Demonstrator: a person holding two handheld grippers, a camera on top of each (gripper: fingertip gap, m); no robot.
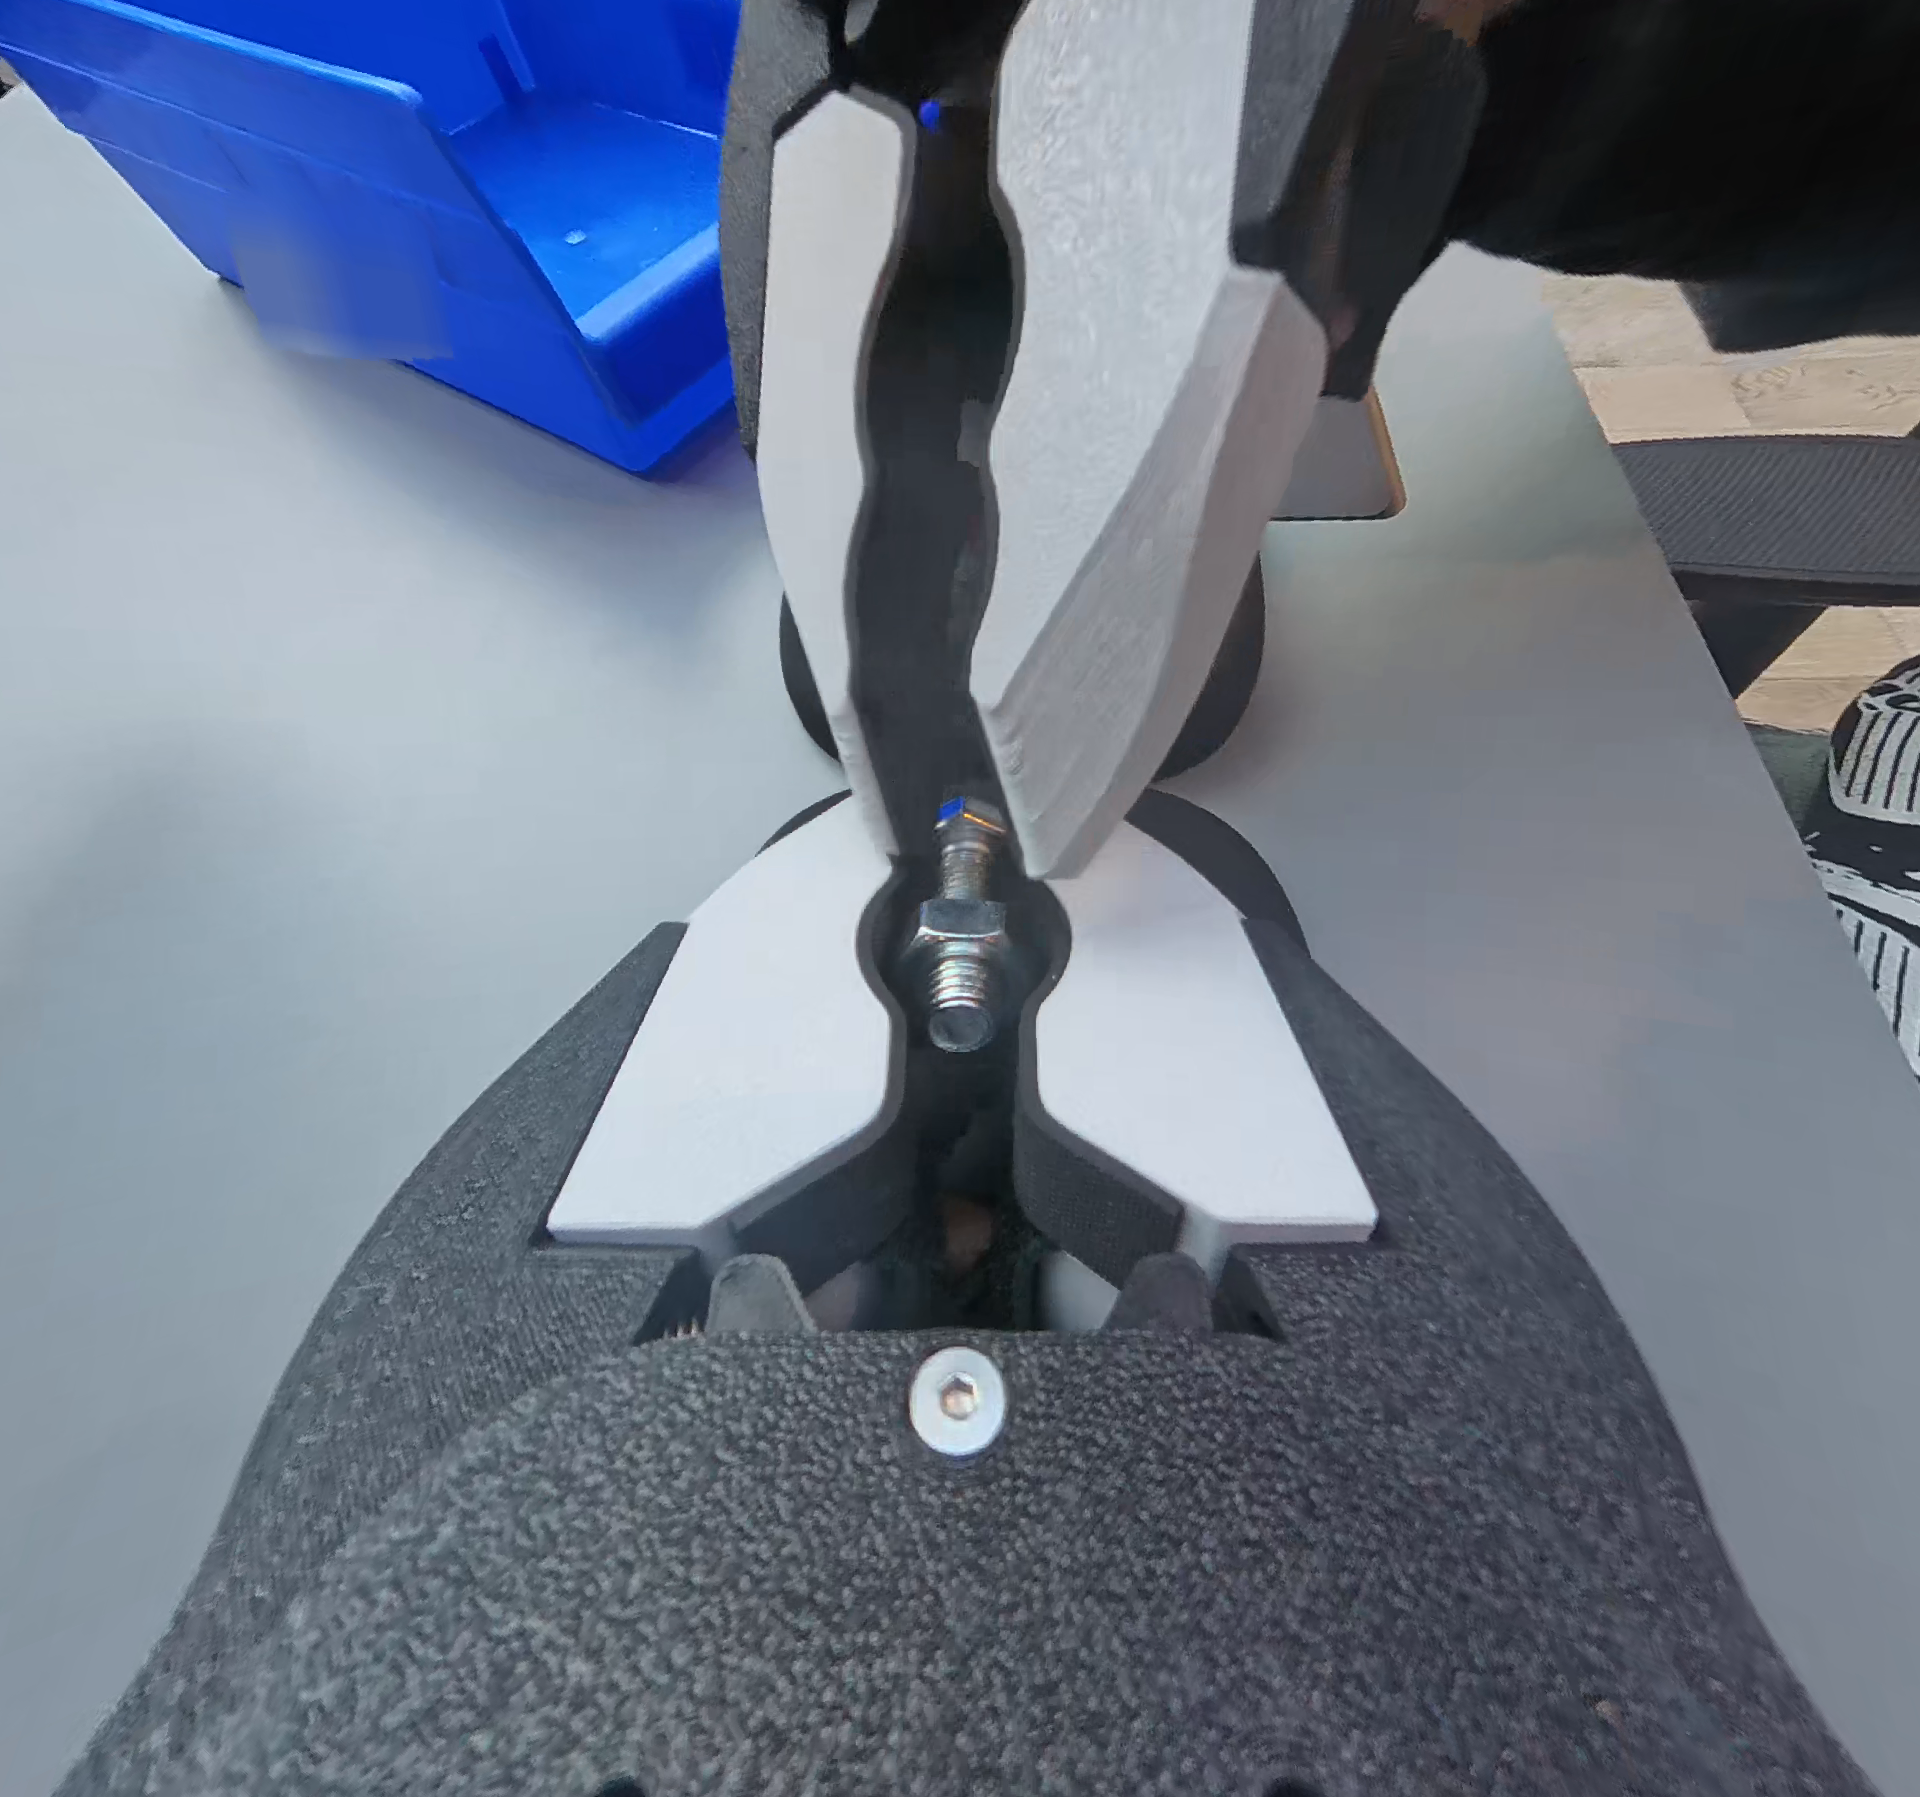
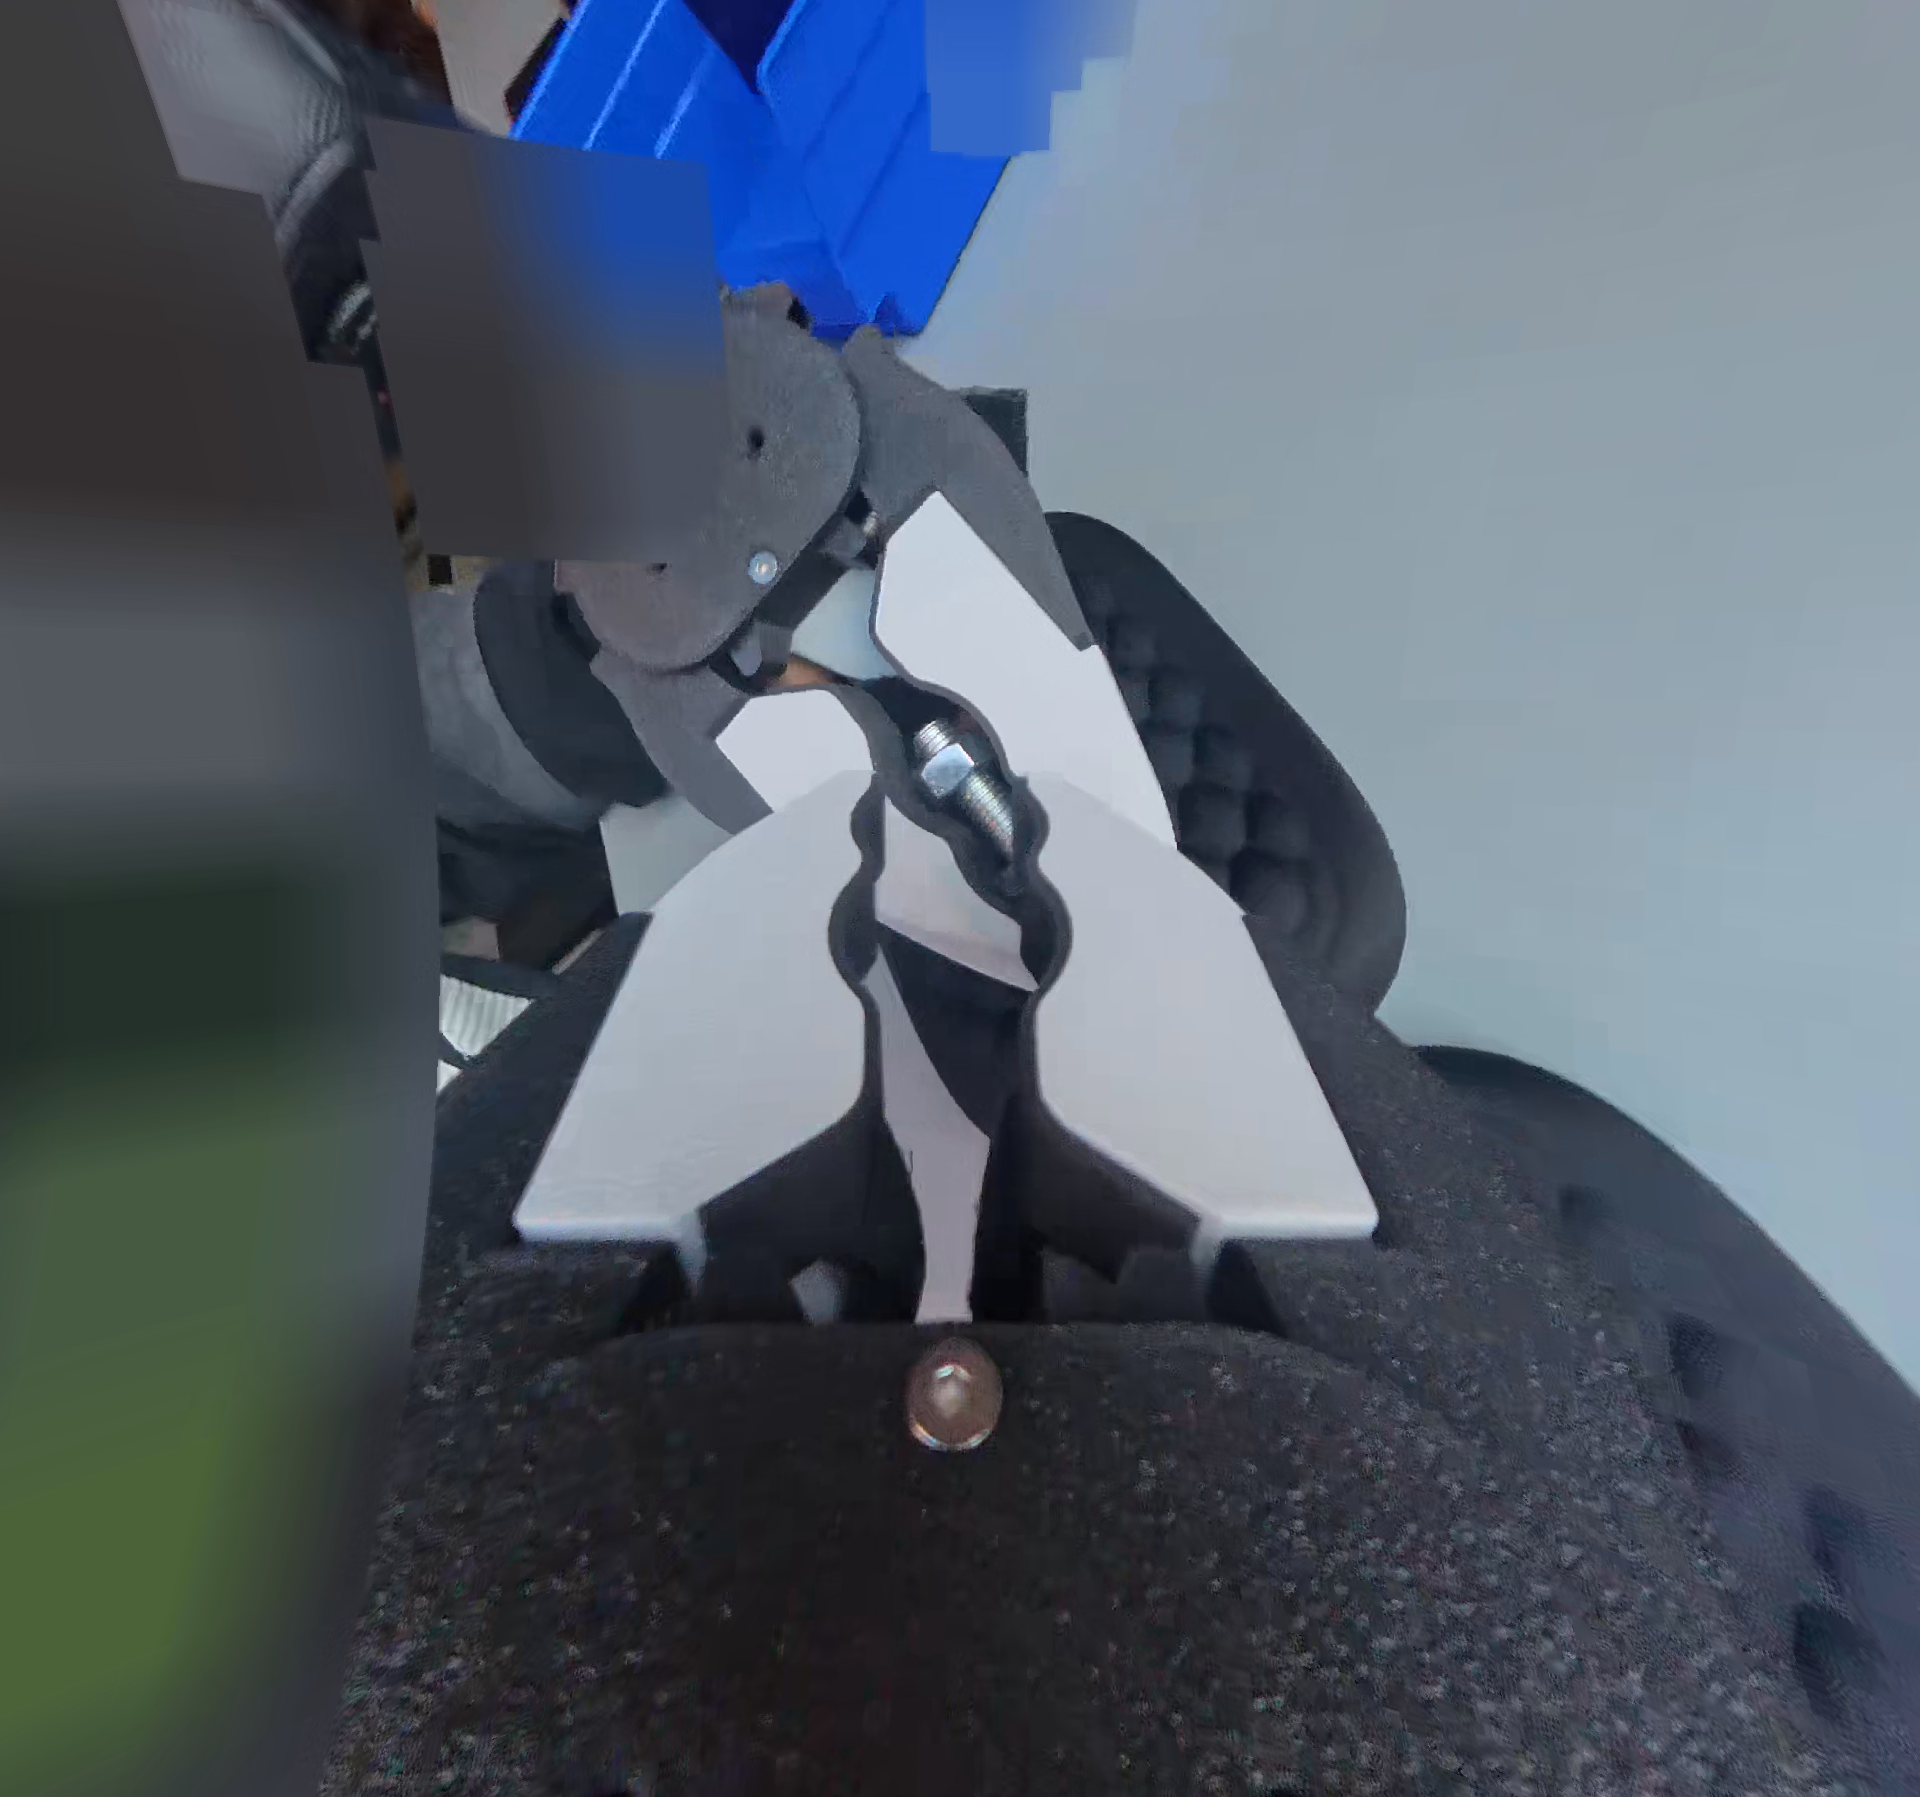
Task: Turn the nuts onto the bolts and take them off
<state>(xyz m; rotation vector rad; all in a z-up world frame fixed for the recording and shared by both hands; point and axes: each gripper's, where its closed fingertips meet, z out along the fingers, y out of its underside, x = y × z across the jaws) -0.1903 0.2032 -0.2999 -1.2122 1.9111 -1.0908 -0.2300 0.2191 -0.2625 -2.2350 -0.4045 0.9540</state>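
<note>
My left hand-held gripper (image 1: 961,926) is clenched around the nut (image 1: 958,919), which sits partway along the bolt (image 1: 961,968) above the grey surface (image 1: 364,760), well clear of the blue bin (image 1: 416,168). My right hand-held gripper (image 1: 956,843) pinches the bolt's head end. I judge the turning step is under way; next I must twist one against the other, keeping them in line.
</note>
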